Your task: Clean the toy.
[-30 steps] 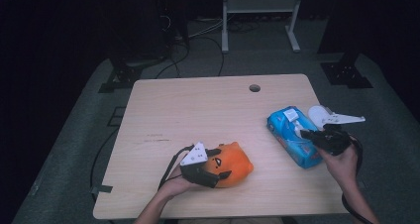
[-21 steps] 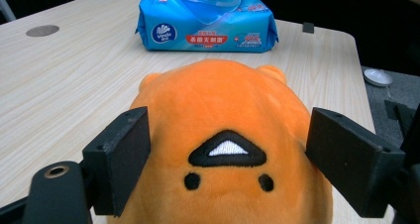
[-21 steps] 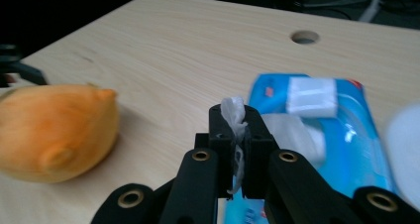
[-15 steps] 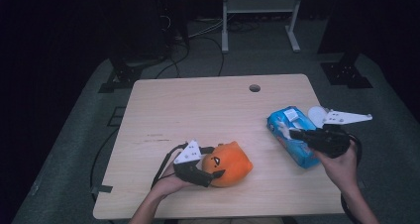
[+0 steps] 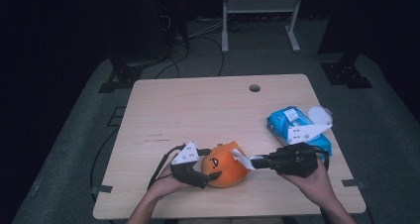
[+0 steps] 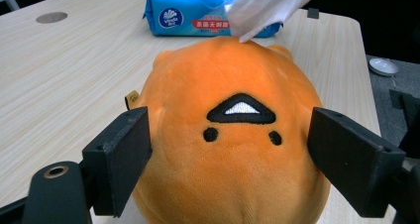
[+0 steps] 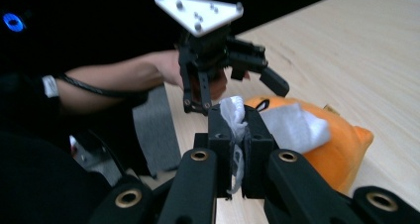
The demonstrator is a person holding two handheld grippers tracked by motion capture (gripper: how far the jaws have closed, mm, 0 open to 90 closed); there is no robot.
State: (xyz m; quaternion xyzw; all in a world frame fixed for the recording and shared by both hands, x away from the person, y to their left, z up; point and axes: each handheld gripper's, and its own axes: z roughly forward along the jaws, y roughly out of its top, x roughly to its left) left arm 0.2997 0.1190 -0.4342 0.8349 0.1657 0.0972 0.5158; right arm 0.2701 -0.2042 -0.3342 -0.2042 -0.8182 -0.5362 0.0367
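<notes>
The orange plush toy (image 5: pixel 225 164) lies near the front edge of the worktop (image 5: pixel 208 110), between the two grippers. It is round and soft, with a stitched face: two small black dot eyes and a black triangular mouth with a white centre, plain in the left gripper view, where a small tag shows at its side. Two little bumps sit at its far end.

The left gripper (image 5: pixel 200 172) stands wide apart around the toy, one black pad at each flank. Its jaws have just been opening; the pads sit just beside the plush, and whether they press on it I cannot tell for sure, as they look close without denting the fabric.

The right gripper (image 5: pixel 255 162) is fully closed on a white wipe (image 7: pixel 237 117), pinched between its pads. The loose end of the wipe drapes over the top of the toy and touches it.

A blue pack of wipes (image 5: pixel 292 127) lies on the worktop's right side, well behind the right gripper.
</notes>
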